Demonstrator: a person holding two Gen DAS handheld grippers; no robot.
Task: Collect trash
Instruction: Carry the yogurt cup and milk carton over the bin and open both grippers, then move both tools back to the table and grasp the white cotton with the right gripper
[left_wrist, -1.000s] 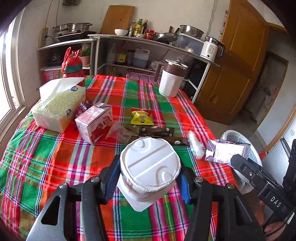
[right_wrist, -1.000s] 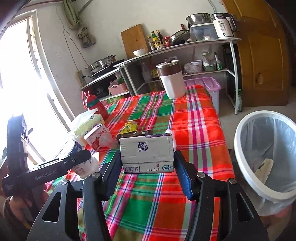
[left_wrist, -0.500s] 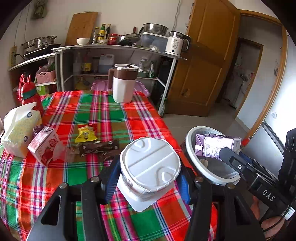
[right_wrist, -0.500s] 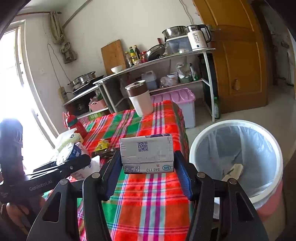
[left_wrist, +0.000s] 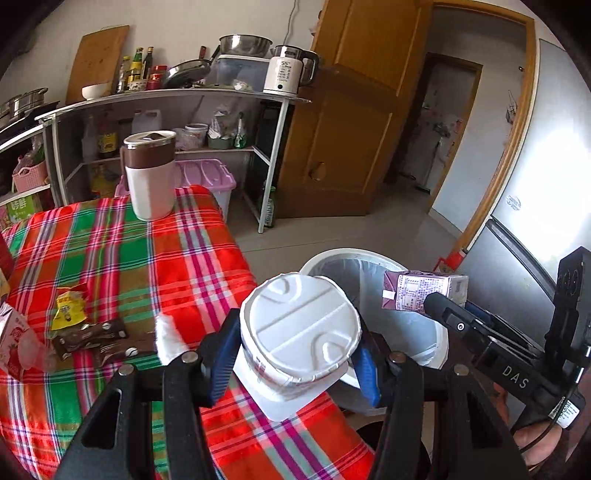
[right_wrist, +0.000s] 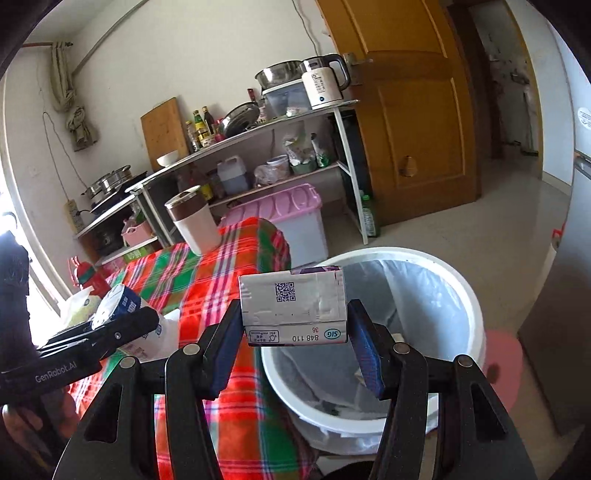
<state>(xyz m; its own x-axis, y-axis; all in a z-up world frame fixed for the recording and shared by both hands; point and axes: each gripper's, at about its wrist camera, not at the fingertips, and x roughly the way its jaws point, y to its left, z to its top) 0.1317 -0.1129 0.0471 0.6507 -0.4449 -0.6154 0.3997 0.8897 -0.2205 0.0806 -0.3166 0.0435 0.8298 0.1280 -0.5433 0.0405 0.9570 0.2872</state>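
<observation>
Your purple drink carton sits crosswise between the blue pads of the right gripper, clamped on its two short ends and hanging over the near rim of the white bin. The bin stands on the floor just beside the table's corner, lined with a clear bag, with a scrap or two already at the bottom. To drop the carton cleanly, carry it further over the middle of the opening before you let the jaws part, because here it is only just past the rim and could clip it or fall outside.

Your left gripper is closed around a white yogurt cup, foil lid facing the camera with a loose flap hanging below; the cup is above the table edge, next to the bin. Keep it level, since any residue could spill on the checked tablecloth. Release one item at a time so the two grippers do not crowd each other over the opening.

Back on the cloth, a yellow wrapper, a brown wrapper and a pink carton wait for later trips
</observation>
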